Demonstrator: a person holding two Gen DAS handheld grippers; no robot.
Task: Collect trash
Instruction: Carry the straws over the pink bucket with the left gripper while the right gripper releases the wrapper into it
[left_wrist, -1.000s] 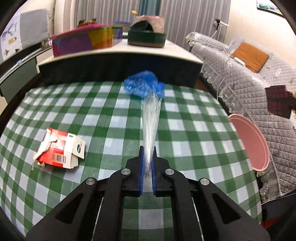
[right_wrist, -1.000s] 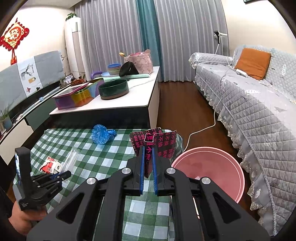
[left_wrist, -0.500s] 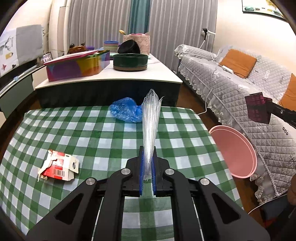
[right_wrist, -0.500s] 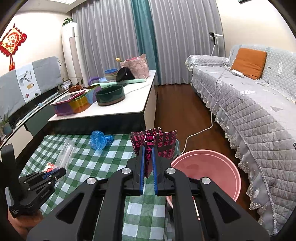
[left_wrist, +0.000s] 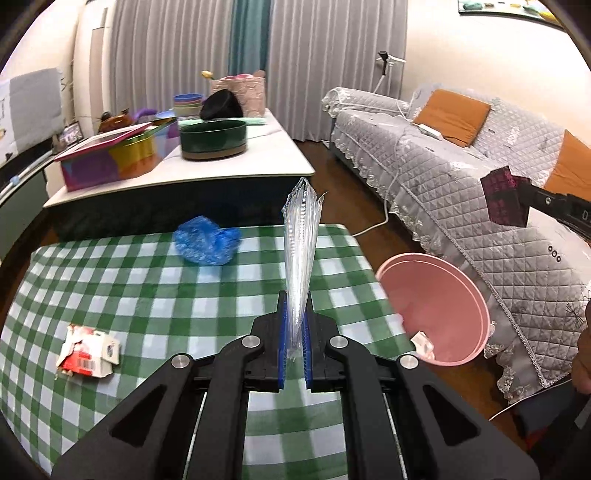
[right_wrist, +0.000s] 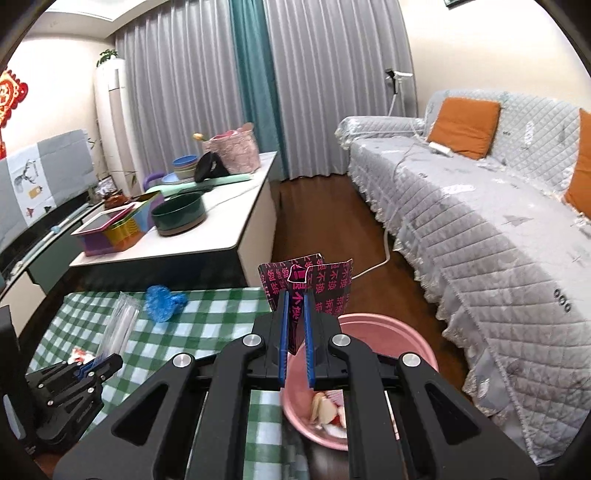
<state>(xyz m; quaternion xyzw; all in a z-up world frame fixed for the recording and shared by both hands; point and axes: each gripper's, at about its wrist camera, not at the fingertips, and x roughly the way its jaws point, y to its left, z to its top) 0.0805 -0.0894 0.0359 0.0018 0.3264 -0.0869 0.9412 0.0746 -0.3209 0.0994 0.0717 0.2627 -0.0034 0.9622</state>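
The left gripper (left_wrist: 294, 334) is clamped on a crumpled clear plastic wrapper (left_wrist: 300, 251), lifted above the green checked surface (left_wrist: 110, 280). The right gripper (right_wrist: 295, 345) pinches a black-and-pink printed paper packet (right_wrist: 325, 291) above the pink plastic basin (right_wrist: 391, 332), ready for dropping.

A low table under a green-and-white checked cloth (left_wrist: 147, 295) carries two bits of litter: a crumpled blue plastic bag (left_wrist: 205, 242) near its far edge and a torn red-and-white carton (left_wrist: 88, 356) lying flat toward the left side, well apart from the bag. Beside the table's right edge a pink basin (left_wrist: 443, 314) stands on the dark wooden floor (right_wrist: 332, 229), with scraps of paper in it.
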